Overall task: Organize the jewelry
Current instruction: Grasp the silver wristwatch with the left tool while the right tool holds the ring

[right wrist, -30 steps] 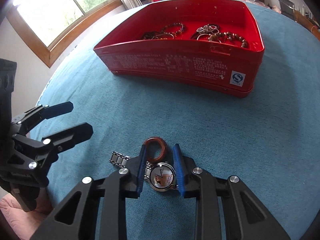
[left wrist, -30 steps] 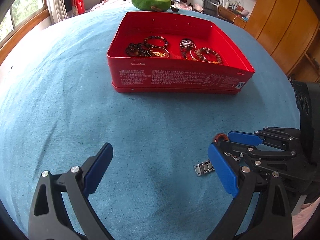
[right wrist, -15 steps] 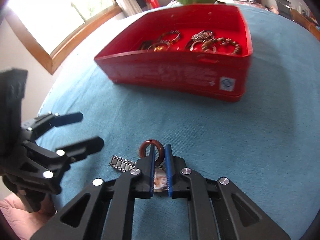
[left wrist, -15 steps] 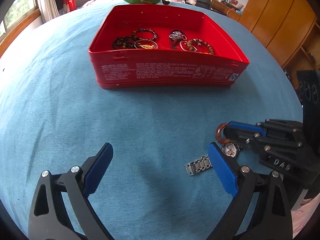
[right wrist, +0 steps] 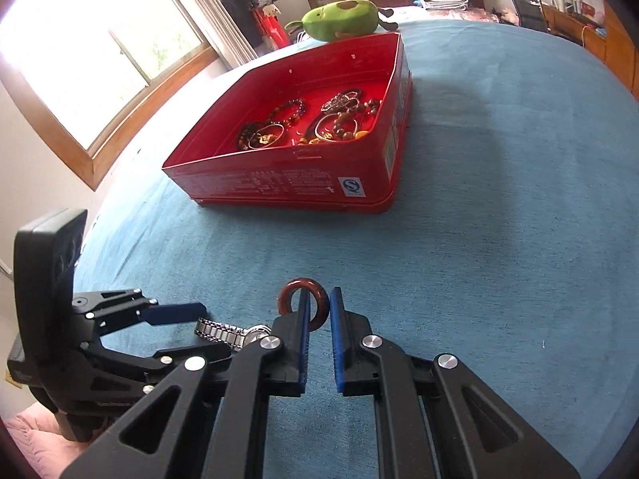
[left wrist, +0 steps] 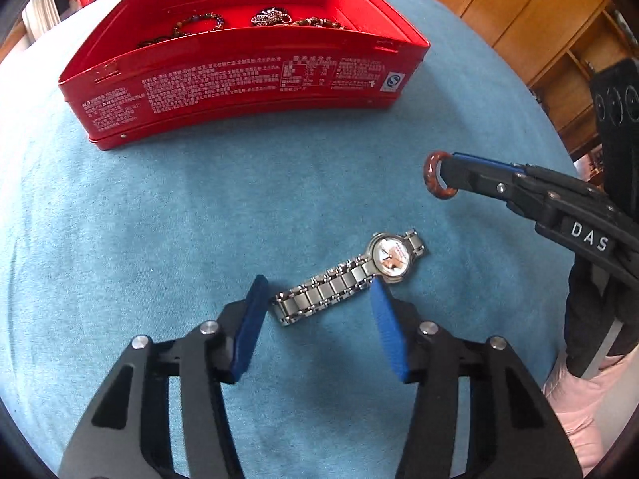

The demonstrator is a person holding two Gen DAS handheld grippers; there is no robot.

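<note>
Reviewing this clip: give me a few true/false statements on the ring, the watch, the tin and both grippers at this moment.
1. The right gripper holds the reddish-brown ring off the blue cloth. True.
2. The watch lies inside the red tin. False: it lies on the cloth, in front of the tin.
3. The left gripper is shut on the watch band. False: its jaws are open on either side of the band.
4. The tin already holds bracelets. True.

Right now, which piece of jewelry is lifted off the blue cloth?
The reddish-brown ring, pinched in the right tongs. The silver watch lies on the cloth; the rest sit inside the red tin.
</note>
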